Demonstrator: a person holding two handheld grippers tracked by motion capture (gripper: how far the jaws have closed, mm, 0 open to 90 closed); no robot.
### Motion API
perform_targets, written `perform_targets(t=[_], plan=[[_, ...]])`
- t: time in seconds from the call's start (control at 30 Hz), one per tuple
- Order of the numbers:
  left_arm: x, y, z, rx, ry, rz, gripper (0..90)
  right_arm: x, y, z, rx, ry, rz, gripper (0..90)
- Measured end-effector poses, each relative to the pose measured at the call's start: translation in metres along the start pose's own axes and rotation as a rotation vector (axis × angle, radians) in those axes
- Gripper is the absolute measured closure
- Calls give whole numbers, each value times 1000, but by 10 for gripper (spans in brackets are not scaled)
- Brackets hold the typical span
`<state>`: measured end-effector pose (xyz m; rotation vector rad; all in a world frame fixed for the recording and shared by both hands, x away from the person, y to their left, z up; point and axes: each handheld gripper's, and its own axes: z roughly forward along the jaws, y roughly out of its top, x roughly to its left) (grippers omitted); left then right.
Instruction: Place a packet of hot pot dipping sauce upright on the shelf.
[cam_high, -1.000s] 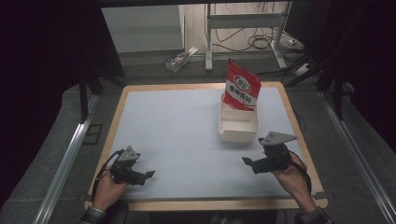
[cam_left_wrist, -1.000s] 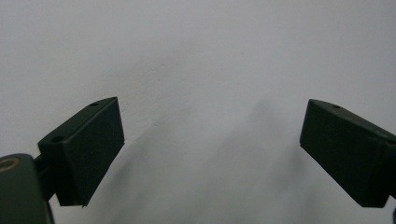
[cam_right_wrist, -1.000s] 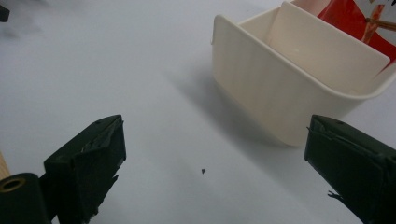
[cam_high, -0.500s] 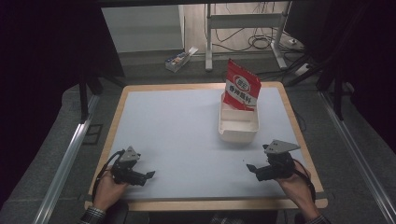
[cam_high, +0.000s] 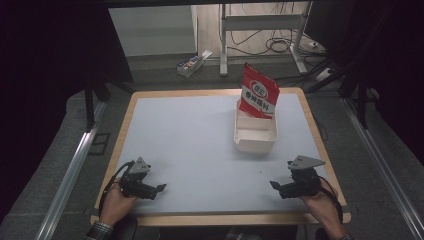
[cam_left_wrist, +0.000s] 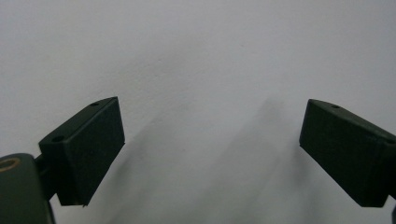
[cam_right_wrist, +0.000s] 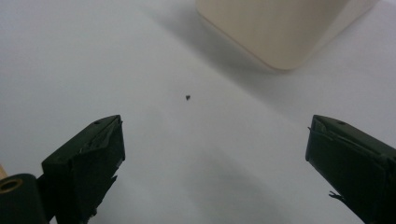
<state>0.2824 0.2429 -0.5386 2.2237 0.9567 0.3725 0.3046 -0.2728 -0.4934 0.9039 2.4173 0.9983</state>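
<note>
table (cam_high: 190, 135), pale mat within a wooden rim, viewed from above. items listed as follows.

cream tray (cam_high: 255, 134): rectangular, open-topped, set right of centre toward the far side; its long axis runs away from the person. one rounded corner is seen in the right gripper view (cam_right_wrist: 275, 28).

red snack bag (cam_high: 258, 97): stood upright at the tray's far end, leaned against or tucked into it; which cannot be told.

left gripper (cam_high: 159, 188): held at the near left corner, jaws spread wide, nothing between them; bare mat is seen past its jaws in the left gripper view (cam_left_wrist: 212, 140).

right gripper (cam_high: 275, 185): held at the near right, jaws spread wide, nothing gripped (cam_right_wrist: 215, 154); a small dark speck (cam_right_wrist: 187, 97) lies on the mat ahead of it.

relation noted: tray and bag lie forward of the right gripper and slightly inward; the right hand (cam_high: 325, 202) is judged much the nearer, the left being well apart across the table.
</note>
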Motion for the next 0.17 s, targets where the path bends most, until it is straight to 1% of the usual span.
perform_targets(t=[0.07, 0.17], plan=[[0, 0, 0, 1, 0, 1, 64, -1, -1, 1, 7, 5, 8, 45], [0, 1, 0, 0, 2, 0, 64, -1, -1, 1, 4, 15, 14, 33]])
